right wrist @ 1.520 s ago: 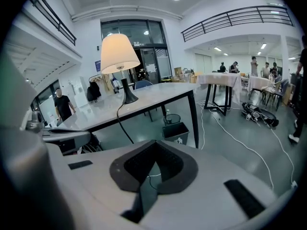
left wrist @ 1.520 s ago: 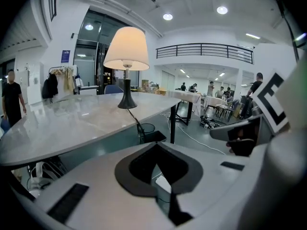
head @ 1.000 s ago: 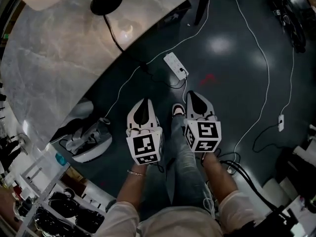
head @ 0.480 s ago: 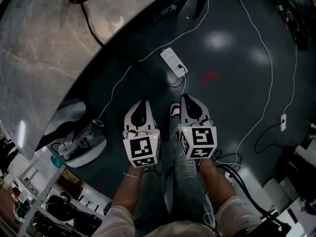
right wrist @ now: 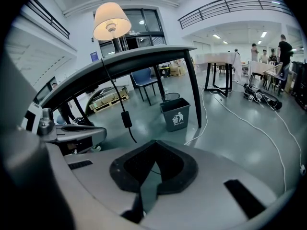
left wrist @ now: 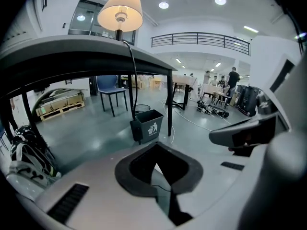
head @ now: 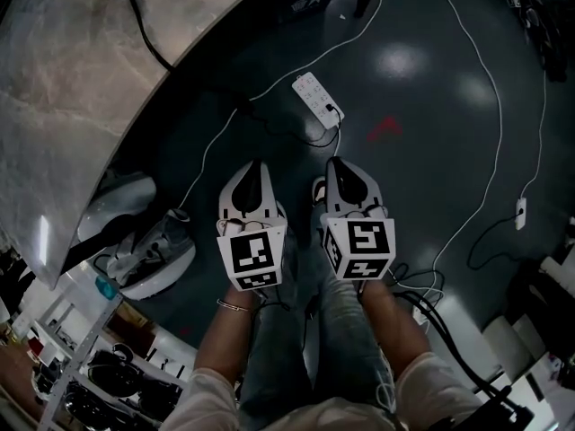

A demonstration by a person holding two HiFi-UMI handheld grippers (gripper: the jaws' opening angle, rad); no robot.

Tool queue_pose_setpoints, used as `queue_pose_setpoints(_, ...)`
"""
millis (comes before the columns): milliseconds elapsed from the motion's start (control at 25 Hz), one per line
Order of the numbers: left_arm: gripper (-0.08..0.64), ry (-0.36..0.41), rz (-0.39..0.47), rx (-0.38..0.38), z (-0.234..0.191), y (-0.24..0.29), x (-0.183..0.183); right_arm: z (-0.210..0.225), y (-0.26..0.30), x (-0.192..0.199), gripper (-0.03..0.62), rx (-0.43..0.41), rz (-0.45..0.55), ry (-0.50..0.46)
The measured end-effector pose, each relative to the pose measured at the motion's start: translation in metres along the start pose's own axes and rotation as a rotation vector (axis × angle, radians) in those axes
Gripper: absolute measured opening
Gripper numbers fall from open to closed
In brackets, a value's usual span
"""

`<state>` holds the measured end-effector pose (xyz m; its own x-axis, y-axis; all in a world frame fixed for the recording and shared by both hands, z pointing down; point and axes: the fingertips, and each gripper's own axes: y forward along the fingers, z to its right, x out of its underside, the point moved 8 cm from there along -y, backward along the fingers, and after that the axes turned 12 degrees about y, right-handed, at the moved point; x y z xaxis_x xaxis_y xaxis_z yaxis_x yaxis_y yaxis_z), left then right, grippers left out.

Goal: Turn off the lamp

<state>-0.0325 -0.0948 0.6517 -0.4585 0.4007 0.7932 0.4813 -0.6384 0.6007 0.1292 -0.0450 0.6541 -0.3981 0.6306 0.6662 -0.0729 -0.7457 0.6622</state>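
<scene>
Lamp [left wrist: 120,11] glows on the worktop [head: 81,88], its shade lit in both gripper views and its dark base at 11 o'clock in the head view: the task is not yet done. Its black cord [head: 148,39] trails over the worktop's edge, seemingly toward a power strip [head: 317,97] lying on the floor [head: 431,133] at 12 o'clock from the grippers. A small dark block [right wrist: 126,119] hangs on that cord below the edge. It is probably an inline switch, left dangling where it can be reached without leaning over the worktop.

The left gripper [head: 252,173] and right gripper [head: 341,171] hang side by side, close together but apart, low in front of the person's legs. Both point forward and down at the floor, well short of the lamp. Each one's fingers are pressed together on nothing, a resting carry and not a grasp. Both forearms run straight out from the body at 6 o'clock, wrists level, marker cubes facing up. Reaching the hanging block, at 11 o'clock from the right gripper in its own view, likely calls for raising one arm.
</scene>
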Motion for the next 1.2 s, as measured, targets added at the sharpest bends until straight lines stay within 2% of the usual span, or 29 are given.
queue_pose_setpoints(320, -0.006, -0.025, 0.042, 0.018, -0.024, 0.017, -0.007, -0.003, 0.010, -0.003, -0.002, -0.006, -0.010, -0.008)
queue_pose_setpoints(760, 0.001, -0.034, 0.022, 0.037, -0.053, 0.045, -0.006, -0.012, 0.034, -0.009, -0.002, -0.006, -0.006, 0.011)
queue_pose_setpoints(1040, 0.117, -0.014, 0.024, 0.067, -0.061, 0.059, -0.008, -0.013, 0.041, -0.012, -0.002, 0.000, 0.000, 0.016)
queue_pose_setpoints(1200, 0.135, -0.018, 0.026, 0.076, -0.065, 0.063, -0.009, -0.012, 0.046, -0.010, -0.002, -0.001, 0.001, 0.032)
